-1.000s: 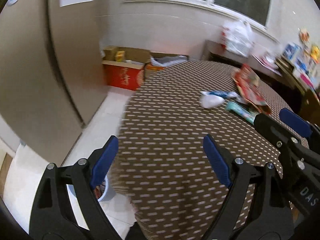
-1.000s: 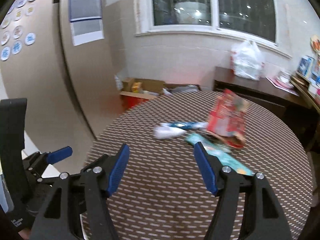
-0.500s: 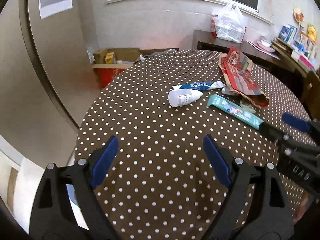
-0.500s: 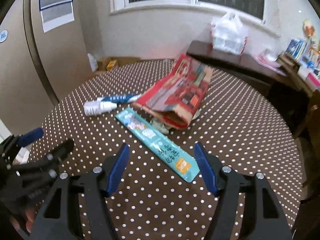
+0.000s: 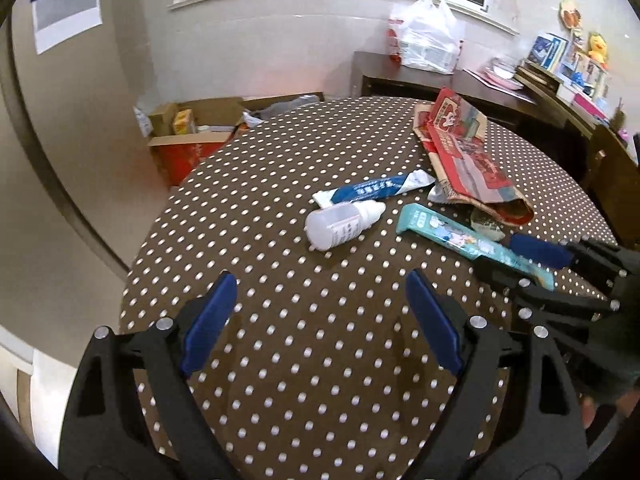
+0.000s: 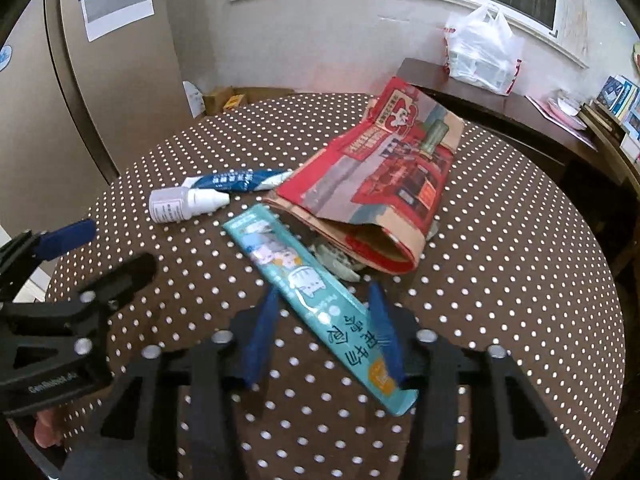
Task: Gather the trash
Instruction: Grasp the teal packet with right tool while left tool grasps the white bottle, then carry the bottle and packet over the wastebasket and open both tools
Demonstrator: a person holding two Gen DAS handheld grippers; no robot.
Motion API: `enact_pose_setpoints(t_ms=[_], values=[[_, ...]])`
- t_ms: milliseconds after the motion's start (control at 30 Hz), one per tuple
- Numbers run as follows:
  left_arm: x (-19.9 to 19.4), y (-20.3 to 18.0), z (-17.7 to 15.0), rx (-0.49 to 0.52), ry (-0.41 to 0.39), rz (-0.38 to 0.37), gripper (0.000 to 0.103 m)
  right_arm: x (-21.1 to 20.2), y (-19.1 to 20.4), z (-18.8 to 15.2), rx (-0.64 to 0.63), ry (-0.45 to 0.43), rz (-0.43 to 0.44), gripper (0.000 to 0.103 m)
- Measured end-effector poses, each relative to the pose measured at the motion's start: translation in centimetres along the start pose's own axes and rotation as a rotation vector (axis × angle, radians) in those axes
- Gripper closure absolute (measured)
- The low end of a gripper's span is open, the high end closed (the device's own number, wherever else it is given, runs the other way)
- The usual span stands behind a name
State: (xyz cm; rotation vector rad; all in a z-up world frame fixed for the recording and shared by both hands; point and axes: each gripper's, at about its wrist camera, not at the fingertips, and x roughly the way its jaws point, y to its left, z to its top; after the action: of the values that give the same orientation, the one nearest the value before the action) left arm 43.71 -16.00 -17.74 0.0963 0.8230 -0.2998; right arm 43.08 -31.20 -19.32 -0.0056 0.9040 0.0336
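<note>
Right gripper (image 6: 324, 332) straddles the near end of a teal box (image 6: 316, 300), one blue finger on each side. Its jaws have just been closing, with the box between them; whether the pads touch it yet cannot be told. The grip seems set across the box's narrow width, the easiest way to lift a long, flat carton.

The box lies flat on a round polka-dot table (image 6: 520, 280). Its long axis runs diagonally, from the near right corner by the gripper to the far left end, which points toward a white bottle (image 6: 180, 205). The bottle lies on its side just beside a blue tube (image 6: 236, 181), both with their long axes running left to right. A red paper bag (image 6: 384, 188) lies beside the box, its open mouth facing the camera.

Left gripper (image 5: 316, 320) hangs wide open over bare table, holding nothing, short of the bottle, likely waiting its turn.
</note>
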Motion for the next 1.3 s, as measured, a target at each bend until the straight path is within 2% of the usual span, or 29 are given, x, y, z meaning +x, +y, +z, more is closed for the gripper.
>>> enact_pose_setpoints(t_ms=[33, 200, 233, 300, 367, 433, 467, 533, 600, 700, 767, 800, 900, 933, 1067, 1167, 1233, 1300], values=[[0.2, -0.1, 0.2, 0.003, 0.002, -0.006, 0.018, 0.0, 0.2, 0.0, 0.005, -0.003, -0.001, 0.07], [1.8, 0.4, 1.5, -0.002, 0.02, -0.021, 0.018, 0.0, 0.6, 0.3, 0.085, -0.019, 0.012, 0.076], [2.1, 0.6, 1.8, -0.01, 0.022, -0.023, 0.018, 0.0, 0.5, 0.2, 0.109, -0.026, 0.022, 0.087], [2.7, 0.9, 2.4, -0.028, 0.019, -0.054, 0.019, -0.6, 0.8, 0.5, 0.121, -0.059, 0.025, 0.091], [3.5, 1.0, 2.8, -0.026, 0.04, -0.079, 0.025, -0.8, 1.1, 0.7, 0.132, -0.063, 0.029, 0.092], [4.4, 0.9, 3.1, -0.02, 0.072, -0.086, 0.037, -0.6, 1.4, 0.8, 0.128, -0.06, 0.023, 0.092], [4.5, 0.9, 3.2, -0.015, 0.069, -0.076, 0.04, -0.5, 1.5, 0.8, 0.128, -0.062, 0.02, 0.092], [4.6, 0.7, 3.4, -0.001, 0.062, -0.086, 0.054, -0.6, 1.5, 0.8, 0.14, -0.066, 0.024, 0.092], [4.8, 0.2, 3.5, 0.017, 0.069, -0.082, 0.064, -0.7, 1.5, 0.8, 0.144, -0.065, 0.03, 0.091], [4.9, -0.3, 3.5, 0.033, 0.065, -0.089, 0.065, -0.5, 1.0, 0.7, 0.168, -0.046, 0.064, 0.09], [4.4, -0.4, 3.3, 0.032, 0.051, -0.071, 0.065, -0.6, 0.7, 0.3, 0.167, -0.048, 0.057, 0.09], [4.1, -0.4, 3.1, 0.034, 0.042, -0.064, 0.065, -0.8, 0.7, 0.2, 0.155, -0.051, 0.045, 0.086], [3.2, -0.4, 2.3, 0.03, 0.037, -0.032, 0.065, -0.7, 0.8, 0.1, 0.126, -0.028, 0.032, 0.064], [2.8, -0.3, 1.9, 0.02, 0.034, -0.012, 0.065, -0.7, 0.8, 0.0, 0.118, -0.028, 0.029, 0.063], [1.4, 0.1, 0.6, -0.015, 0.018, 0.042, 0.065, -0.4, 0.7, 0.2, 0.099, -0.011, -0.007, 0.062], [0.8, 0.0, 0.1, -0.035, 0.017, 0.046, 0.065, 0.0, 1.3, 0.2, 0.056, -0.006, -0.032, 0.063], [0.8, -0.2, 0.0, -0.04, 0.024, 0.046, 0.065, -0.1, 1.6, 0.2, 0.05, -0.006, -0.026, 0.074], [0.8, -0.3, -0.1, -0.045, 0.025, 0.047, 0.065, -0.1, 1.9, 0.3, 0.036, -0.003, -0.034, 0.075]])
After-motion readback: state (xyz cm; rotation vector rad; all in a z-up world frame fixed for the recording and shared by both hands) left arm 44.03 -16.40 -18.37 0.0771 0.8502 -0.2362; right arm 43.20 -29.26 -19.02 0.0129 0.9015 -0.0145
